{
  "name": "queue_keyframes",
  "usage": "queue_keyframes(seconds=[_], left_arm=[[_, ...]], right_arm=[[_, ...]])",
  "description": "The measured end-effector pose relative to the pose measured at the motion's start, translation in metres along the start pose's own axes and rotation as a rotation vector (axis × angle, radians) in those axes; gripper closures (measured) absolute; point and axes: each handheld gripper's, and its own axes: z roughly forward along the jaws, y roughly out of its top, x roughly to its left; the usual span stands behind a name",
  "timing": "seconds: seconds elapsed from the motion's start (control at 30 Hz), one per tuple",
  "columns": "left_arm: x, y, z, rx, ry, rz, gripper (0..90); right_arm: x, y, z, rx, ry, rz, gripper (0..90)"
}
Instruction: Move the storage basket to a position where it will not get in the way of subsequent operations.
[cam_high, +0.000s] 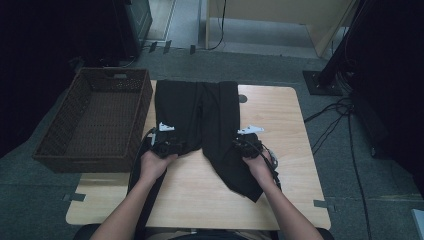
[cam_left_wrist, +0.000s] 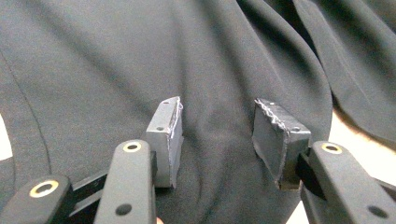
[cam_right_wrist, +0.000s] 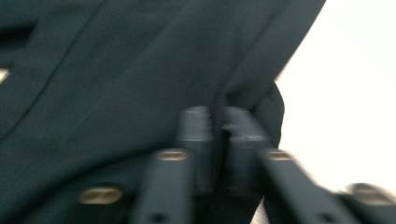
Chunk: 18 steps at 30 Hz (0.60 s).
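Black trousers (cam_high: 200, 115) lie spread on the wooden table (cam_high: 280, 115), waist toward the far edge, one leg running down to the near right. My left gripper (cam_high: 171, 139) rests over the left leg. In the left gripper view it (cam_left_wrist: 217, 135) stands open, with smooth dark cloth (cam_left_wrist: 116, 60) under the gap and neither pad pressing on it. My right gripper (cam_high: 247, 142) sits at the right leg's outer edge. The right gripper view is blurred, but my right gripper (cam_right_wrist: 217, 126) has its pads together with a fold of the trousers (cam_right_wrist: 116, 70) pinched between them.
A dark woven basket (cam_high: 85, 162) stands off the table's left side, with nothing in it. Bare wood shows right of the trousers and along the near edge. A small round hole (cam_high: 242, 98) marks the tabletop near the waistband. Cables (cam_high: 335, 117) trail on the floor at right.
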Motion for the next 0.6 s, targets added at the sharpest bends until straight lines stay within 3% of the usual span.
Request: queue_keyframes(seconds=[0.1,0.2,0.4,0.6], left_arm=[[0.001,0.0,0.0,-0.003,-0.002,-0.003,53.9],[0.001,0.0,0.0,-0.002,-0.002,-0.002,54.0],[0.002,0.0,-0.001,0.004,-0.008,-0.007,54.3],[0.003,0.0,-0.002,0.009,0.0,-0.002,54.8]], right_arm=[[-0.009,0.001,-0.013,-0.002,-0.001,0.014,88.9],[-0.028,-0.002,-0.031,-0.028,-0.018,0.06,89.0],[-0.074,-0.014,-0.059,-0.052,-0.097,0.133,88.6],[-0.107,-0.029,-0.063,-0.02,-0.196,0.175,86.1]])
